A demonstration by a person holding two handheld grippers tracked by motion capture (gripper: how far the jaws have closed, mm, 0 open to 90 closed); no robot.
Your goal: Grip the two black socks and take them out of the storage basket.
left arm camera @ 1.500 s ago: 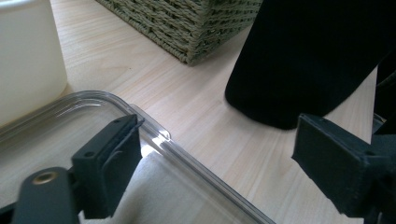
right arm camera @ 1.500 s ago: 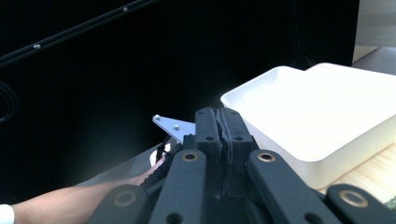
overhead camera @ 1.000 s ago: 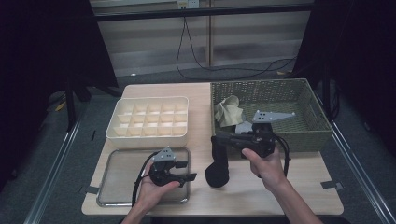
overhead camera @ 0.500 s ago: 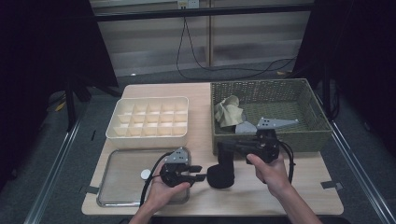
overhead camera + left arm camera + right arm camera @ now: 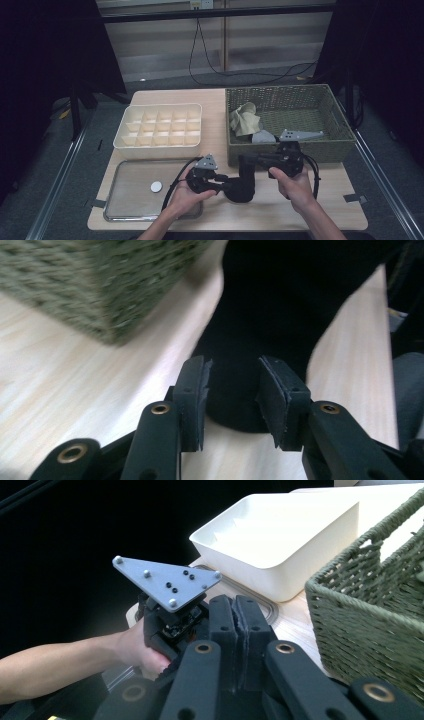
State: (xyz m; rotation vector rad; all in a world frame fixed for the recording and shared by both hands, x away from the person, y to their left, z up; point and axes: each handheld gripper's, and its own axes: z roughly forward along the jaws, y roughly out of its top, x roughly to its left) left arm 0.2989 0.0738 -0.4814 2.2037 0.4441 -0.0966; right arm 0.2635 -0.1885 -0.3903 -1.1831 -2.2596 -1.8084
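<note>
A black cloth piece point(image 5: 243, 187) hangs down to the wooden table point(image 5: 320, 200) in front of the basket. My right gripper point(image 5: 248, 161) is shut on its top end; in the right gripper view the pads of that gripper point(image 5: 235, 616) are pressed together. My left gripper point(image 5: 227, 182) comes in from the left at table height. Its jaws are open, one on each side of the lower end of the black cloth point(image 5: 275, 305), and the left gripper point(image 5: 232, 390) has not closed on it.
A green woven basket point(image 5: 280, 150) stands just behind the grippers, holding a beige cloth point(image 5: 245, 120) and a grey piece point(image 5: 262, 136). A white compartment box point(image 5: 157, 145) is at the back left. A metal tray point(image 5: 127, 200) with a white disc point(image 5: 156, 186) lies front left.
My left gripper has slid right from over the metal tray up to the black cloth. The right gripper and the cloth have shifted slightly right and lower.
</note>
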